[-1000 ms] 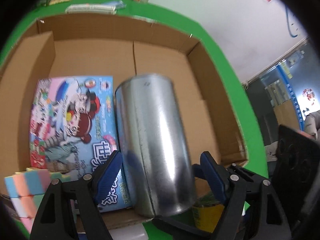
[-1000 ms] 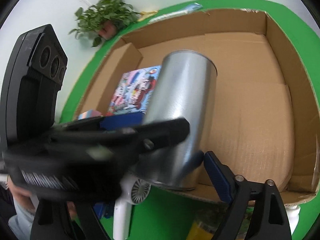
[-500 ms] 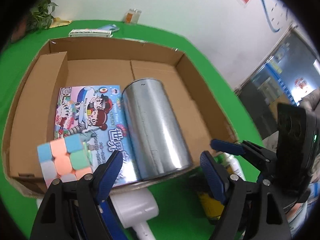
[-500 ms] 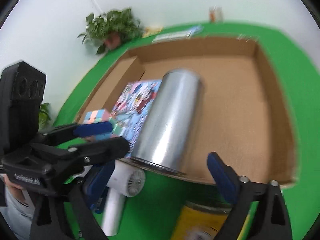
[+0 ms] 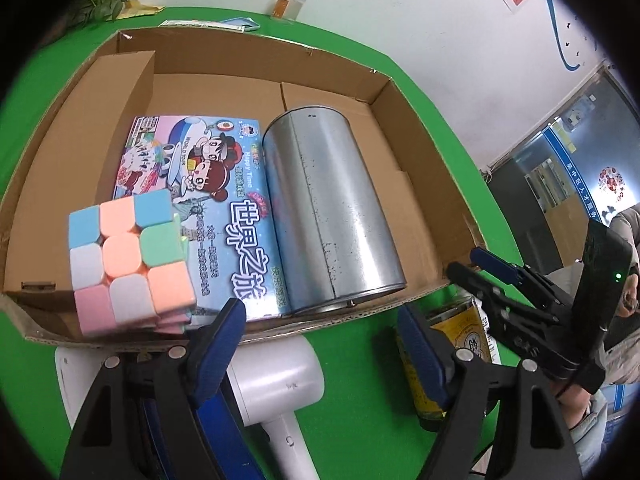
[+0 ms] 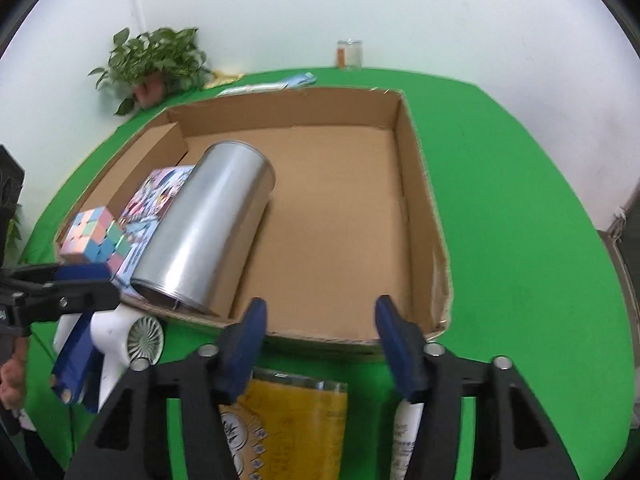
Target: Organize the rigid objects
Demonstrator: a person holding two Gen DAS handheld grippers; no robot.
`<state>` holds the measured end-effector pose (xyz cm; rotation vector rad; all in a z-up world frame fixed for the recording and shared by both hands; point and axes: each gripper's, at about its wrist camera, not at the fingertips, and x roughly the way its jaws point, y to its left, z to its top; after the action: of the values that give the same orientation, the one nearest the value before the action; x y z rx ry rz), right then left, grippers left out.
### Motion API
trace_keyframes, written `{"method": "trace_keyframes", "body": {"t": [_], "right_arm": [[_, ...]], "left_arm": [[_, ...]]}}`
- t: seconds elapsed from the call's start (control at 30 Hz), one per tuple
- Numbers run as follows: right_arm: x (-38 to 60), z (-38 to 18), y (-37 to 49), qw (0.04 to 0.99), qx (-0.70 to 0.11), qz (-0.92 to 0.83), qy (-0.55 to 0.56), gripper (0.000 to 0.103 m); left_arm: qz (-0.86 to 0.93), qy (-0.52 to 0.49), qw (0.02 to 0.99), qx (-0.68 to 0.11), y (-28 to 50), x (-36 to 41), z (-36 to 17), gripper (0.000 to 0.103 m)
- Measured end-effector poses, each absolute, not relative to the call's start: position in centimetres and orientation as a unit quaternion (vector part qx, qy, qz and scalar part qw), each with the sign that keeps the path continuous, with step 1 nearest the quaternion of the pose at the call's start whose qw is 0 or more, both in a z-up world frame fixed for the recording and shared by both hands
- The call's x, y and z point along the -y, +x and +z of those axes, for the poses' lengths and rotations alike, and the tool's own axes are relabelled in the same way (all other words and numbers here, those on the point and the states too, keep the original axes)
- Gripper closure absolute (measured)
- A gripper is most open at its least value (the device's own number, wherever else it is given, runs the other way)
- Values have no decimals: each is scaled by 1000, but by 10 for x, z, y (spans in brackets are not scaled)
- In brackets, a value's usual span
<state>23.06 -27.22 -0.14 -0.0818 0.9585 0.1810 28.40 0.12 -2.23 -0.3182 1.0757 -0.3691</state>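
A silver metal can (image 5: 328, 216) lies on its side in the cardboard box (image 5: 424, 152), against a colourful game box (image 5: 208, 184). A pastel puzzle cube (image 5: 128, 264) sits at the box's near left corner. My left gripper (image 5: 320, 344) hangs in front of the box's near wall with nothing between its fingers, its jaws closing slightly. My right gripper (image 6: 320, 340) is also in front of that wall, with its jaws closing on nothing. Under it stands a yellow can (image 6: 288, 420). A white hair dryer (image 5: 276, 376) lies on the green table below the left gripper.
The box's right half (image 6: 340, 208) is bare cardboard. A white tube (image 6: 404, 432) lies beside the yellow can. A potted plant (image 6: 152, 64), a small jar (image 6: 350, 54) and flat packets sit behind the box. A person's hand (image 6: 12, 380) shows at the left.
Both grippers have drawn back from the metal can to in front of the box. The can stays in the box. The right gripper's jaws have narrowed.
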Motion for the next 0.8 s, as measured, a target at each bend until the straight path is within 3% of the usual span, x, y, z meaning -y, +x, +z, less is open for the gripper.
{"method": "trace_keyframes", "body": {"t": [0.1,0.27,0.33,0.37,0.4,0.47,0.63,0.8], "right_arm": [[281,-3,235,881,-465,71,-35,74],[284,-7,234,881,-467,73,-39,74],[284,-3,228,882,-463,81,-27,64],[283,2,223,884,-458,95,-15,45],[278,7,217,887,-448,110,-6,19],[274,20,193,901,-413,130,-3,0],[264,26,144,895,-411,173,-6,1],[265,0,117,864,-464,193,25,2]], "left_arm": [[-169,-152,833,-505,281,1,-21,26],[-164,-151,833,-506,276,6,-19,26],[-163,-145,838,-501,274,5,-17,26],[-162,-142,844,-491,271,5,-13,26],[-165,-142,849,-481,268,5,-9,26],[-174,-137,864,-453,259,9,1,24],[-187,-95,895,-395,231,25,18,19],[-231,-158,845,-455,225,34,-7,19]]}}
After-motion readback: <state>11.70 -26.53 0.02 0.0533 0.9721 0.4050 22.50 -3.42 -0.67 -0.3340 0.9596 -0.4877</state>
